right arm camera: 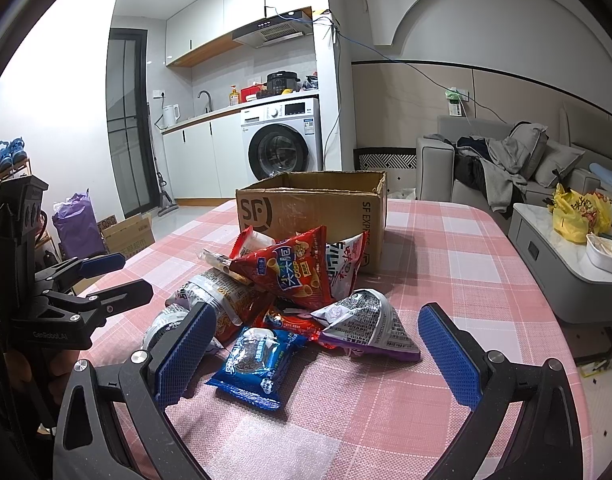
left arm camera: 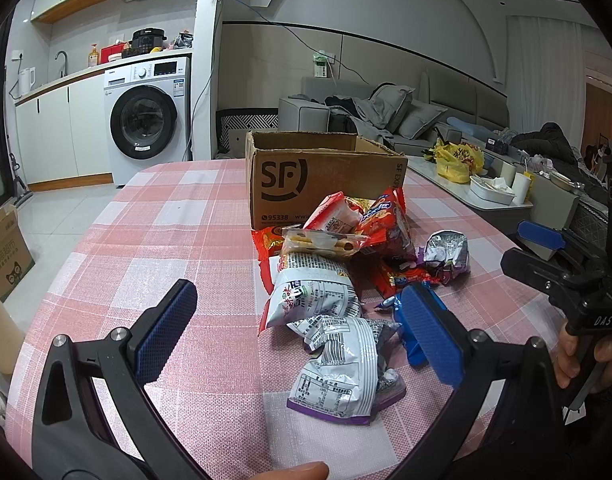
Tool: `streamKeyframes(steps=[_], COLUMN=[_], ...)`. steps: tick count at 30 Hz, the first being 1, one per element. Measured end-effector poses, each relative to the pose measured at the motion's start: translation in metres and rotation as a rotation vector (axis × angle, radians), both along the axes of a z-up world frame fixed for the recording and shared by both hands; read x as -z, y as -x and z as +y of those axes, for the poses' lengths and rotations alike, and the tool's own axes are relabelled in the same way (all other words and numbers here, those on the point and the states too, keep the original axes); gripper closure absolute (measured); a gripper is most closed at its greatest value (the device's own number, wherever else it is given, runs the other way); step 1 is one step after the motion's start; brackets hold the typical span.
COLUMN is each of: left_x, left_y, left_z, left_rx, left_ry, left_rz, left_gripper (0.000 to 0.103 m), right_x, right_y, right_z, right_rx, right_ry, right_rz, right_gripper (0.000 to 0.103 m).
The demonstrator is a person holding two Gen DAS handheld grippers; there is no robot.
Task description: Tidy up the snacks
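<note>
I am holding left gripper (left arm camera: 298, 328) spread over a silver bag (left arm camera: 337, 368) lying lengthwise toward me, right gripper (right arm camera: 317, 356) spread around blue packet (right arm camera: 258, 364), snacks (right arm camera: 290, 280) piling before open box (right arm camera: 309, 208), checked tablecloth (right arm camera: 465, 248), washer (right arm camera: 282, 148) and sofa (right arm camera: 505, 160) behind.

We see a table (left arm camera: 154, 240) with a pink and white checked cloth filling the middle of both pictures. A brown cardboard box (left arm camera: 306, 184) stands on it near the top middle, open at the top. Just in front of the box lies a pile of snack bags (right arm camera: 290, 280), some on top of others. A blue packet (right arm camera: 258, 364) lies flat on the cloth at the near edge of the pile. A silver and purple bag (right arm camera: 369, 326) lies just right of it.
</note>
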State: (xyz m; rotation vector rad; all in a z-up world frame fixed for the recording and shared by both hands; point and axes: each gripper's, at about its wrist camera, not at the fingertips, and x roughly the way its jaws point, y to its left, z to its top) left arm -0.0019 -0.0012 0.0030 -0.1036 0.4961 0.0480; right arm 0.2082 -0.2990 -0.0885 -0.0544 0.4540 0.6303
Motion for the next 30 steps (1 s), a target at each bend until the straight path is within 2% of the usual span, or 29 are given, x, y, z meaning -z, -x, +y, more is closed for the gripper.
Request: streamKeyframes(steps=[12, 21, 25, 30], left_x=[-0.006, -0.002, 0.002, 0.010], left_y=[0.001, -0.002, -0.002, -0.003], left_z=[0.012, 0.007, 0.004, 0.001], left_rx=[-0.044, -0.021, 0.006, 0.027], left_ry=[0.029, -0.021, -0.028, -0.051], left_rz=[0.005, 0.054, 0.093, 0.149], left_gripper=[0.001, 0.001, 0.001, 0.001], right_x=[-0.005, -0.001, 0.005, 0.020], right_y=[0.003, -0.008, -0.010, -0.007], right_z=[-0.005, 0.002, 0.014, 0.036], right_rx=[0.018, 0.021, -0.038, -0.071], right_ry=[0.006, 0.042, 0.060, 0.138], right_rz=[-0.006, 0.092, 0.177, 0.223], right_gripper=[0.000, 0.000, 0.000, 0.000])
